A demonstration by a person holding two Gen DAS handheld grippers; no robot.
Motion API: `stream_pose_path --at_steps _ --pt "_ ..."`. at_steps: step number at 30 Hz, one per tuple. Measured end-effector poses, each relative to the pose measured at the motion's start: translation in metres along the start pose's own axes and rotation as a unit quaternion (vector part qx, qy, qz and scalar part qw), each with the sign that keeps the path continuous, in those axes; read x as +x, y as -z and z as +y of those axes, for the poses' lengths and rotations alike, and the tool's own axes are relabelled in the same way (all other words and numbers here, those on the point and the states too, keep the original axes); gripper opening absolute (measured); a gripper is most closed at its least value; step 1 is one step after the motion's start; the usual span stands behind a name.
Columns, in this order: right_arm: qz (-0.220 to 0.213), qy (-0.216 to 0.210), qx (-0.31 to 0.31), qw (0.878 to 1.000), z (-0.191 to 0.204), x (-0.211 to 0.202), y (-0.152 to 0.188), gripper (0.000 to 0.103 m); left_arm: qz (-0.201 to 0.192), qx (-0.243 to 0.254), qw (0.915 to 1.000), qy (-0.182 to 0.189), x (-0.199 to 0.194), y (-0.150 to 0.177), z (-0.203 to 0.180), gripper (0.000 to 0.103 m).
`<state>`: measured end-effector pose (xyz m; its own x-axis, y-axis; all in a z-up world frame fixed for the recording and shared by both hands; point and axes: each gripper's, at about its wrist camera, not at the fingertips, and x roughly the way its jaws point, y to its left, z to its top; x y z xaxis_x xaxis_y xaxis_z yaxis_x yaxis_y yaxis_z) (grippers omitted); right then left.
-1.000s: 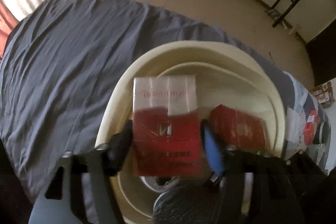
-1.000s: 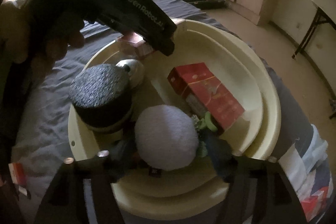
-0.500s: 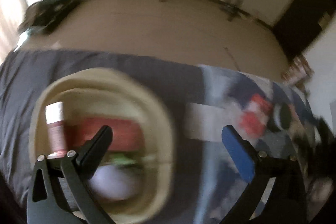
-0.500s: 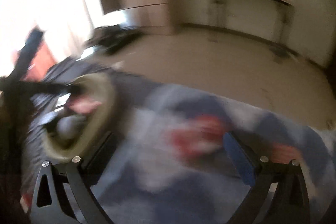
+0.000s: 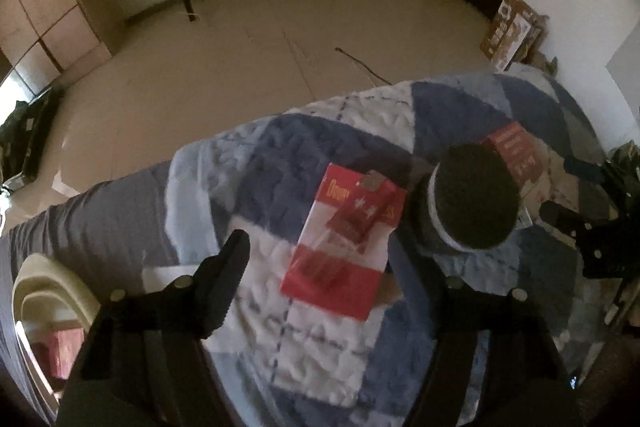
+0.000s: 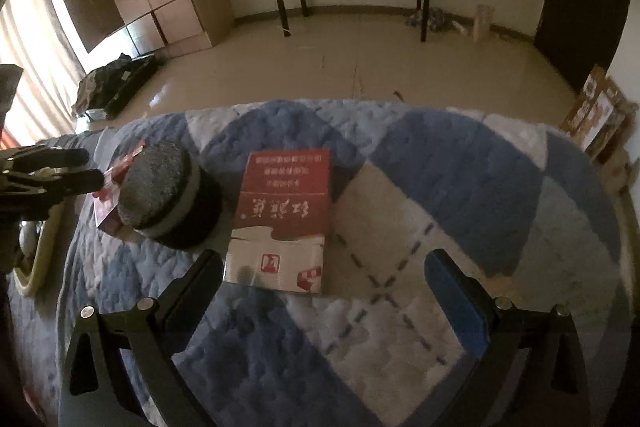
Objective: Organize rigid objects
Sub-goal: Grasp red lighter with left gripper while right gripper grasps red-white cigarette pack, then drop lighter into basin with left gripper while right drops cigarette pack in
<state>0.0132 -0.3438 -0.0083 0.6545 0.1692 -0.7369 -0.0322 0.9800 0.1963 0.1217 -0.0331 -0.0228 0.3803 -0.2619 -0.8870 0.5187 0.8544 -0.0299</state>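
Cream plastic basin [image 5: 38, 291] at your far left holds a red box [image 5: 64, 351]. Your red-and-white carton [image 5: 340, 247] lies flat on the blue-and-white quilt [image 5: 320, 347], just beside the dark round container [image 5: 474, 199]. Both your left gripper [image 5: 332, 255] and right gripper [image 6: 324, 275] gape wide, gripping nothing.

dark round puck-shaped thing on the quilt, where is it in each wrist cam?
Left wrist: dark round puck, right of centre, just beyond the left gripper, right of a red-and-white box.
Right wrist: dark round puck, left of centre, beside the large red box, ahead-left of the right gripper.
Shared landmark: blue-and-white checked quilt under it.
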Motion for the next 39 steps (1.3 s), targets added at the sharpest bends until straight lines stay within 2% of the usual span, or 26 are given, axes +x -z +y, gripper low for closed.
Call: stream_pose_path --at_steps 2,5,6,9,13,14,15,17,18,20,25,26,29,31,36,39 --pt "0.006 -0.012 0.004 1.0 -0.002 0.004 0.0 0.103 0.008 0.006 1.0 0.0 0.007 -0.004 -0.003 0.067" --pt "-0.008 -0.027 0.0 1.0 -0.004 0.016 -0.003 0.103 0.025 0.019 0.9995 0.005 0.013 -0.005 -0.01 0.065" --pt "-0.006 -0.026 -0.003 1.0 -0.001 0.022 -0.001 0.103 0.031 0.02 0.9993 0.01 0.016 -0.005 -0.011 0.062" --pt "0.005 -0.018 -0.009 1.0 0.002 0.035 0.001 0.103 0.048 0.016 0.9986 0.016 0.031 -0.002 -0.015 0.062" --pt "-0.017 -0.009 -0.032 0.999 0.007 0.04 0.005 0.101 0.041 -0.008 0.999 0.019 0.03 0.001 -0.014 0.061" --pt "-0.019 -0.004 -0.037 0.999 0.009 0.042 0.006 0.098 0.041 -0.014 0.9988 0.022 0.029 0.001 -0.013 0.059" --pt "-0.024 0.004 -0.041 0.999 0.009 0.042 0.007 0.095 0.043 -0.023 0.9984 0.028 0.028 0.001 -0.011 0.039" --pt "-0.031 0.023 -0.051 0.998 0.01 0.042 0.008 0.081 0.045 -0.036 0.9977 0.035 0.026 0.0 -0.007 0.035" --pt "-0.034 0.026 -0.052 0.998 0.009 0.042 0.008 0.078 0.038 -0.041 0.9983 0.018 0.022 0.001 -0.005 0.03" --pt "-0.042 0.034 -0.056 0.997 0.007 0.039 0.009 0.056 0.033 -0.05 0.9978 0.028 0.017 0.002 -0.003 0.028" --pt "-0.045 0.03 -0.066 0.996 0.007 0.039 0.011 0.055 0.025 -0.051 0.9979 0.032 0.02 0.007 0.0 0.027" --pt "-0.046 0.029 -0.066 0.996 0.008 0.038 0.012 0.055 0.023 -0.055 0.9975 0.037 0.02 0.008 0.003 0.023" --pt "-0.048 0.021 -0.051 0.997 0.003 0.03 0.01 0.055 0.013 -0.082 0.9951 0.053 0.018 0.011 0.016 0.023" --pt "-0.061 0.021 -0.047 0.997 0.0 0.019 0.01 0.055 -0.005 -0.124 0.9894 0.075 0.012 0.015 0.028 0.023" --pt "-0.081 0.01 -0.055 0.995 0.005 -0.011 -0.001 0.055 -0.056 -0.131 0.9872 0.072 -0.029 0.029 0.04 0.023" --pt "-0.095 -0.026 -0.076 0.992 0.031 -0.033 -0.016 0.055 -0.08 -0.151 0.9825 0.074 -0.07 0.046 0.063 0.023"
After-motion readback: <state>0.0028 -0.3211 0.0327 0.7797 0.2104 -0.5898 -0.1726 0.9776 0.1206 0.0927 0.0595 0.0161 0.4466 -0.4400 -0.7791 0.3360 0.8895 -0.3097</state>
